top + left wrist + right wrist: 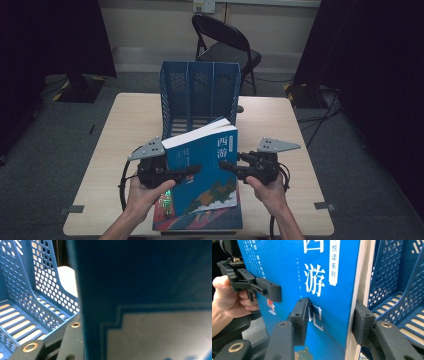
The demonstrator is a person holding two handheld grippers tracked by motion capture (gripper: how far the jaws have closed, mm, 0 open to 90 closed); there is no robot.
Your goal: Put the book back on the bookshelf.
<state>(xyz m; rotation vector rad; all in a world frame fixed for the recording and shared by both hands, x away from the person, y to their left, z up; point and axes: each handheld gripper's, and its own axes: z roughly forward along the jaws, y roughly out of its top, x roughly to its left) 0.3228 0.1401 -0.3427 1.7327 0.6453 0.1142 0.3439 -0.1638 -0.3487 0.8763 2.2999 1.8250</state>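
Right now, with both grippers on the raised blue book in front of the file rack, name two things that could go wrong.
1. The blue book is tilted; the left gripper and right gripper clamp only its edges, so it might slip or twist.
2. Its lower end sits near a second book lying flat, which could be dragged.
3. The file rack has narrow dividers; a corner may catch.

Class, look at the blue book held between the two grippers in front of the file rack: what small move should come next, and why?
Probably ease the blue book forward toward a slot of the blue file rack. The left gripper and the right gripper each clamp an edge, the book is tilted up off another book, and the rack's slots stand open just behind it.
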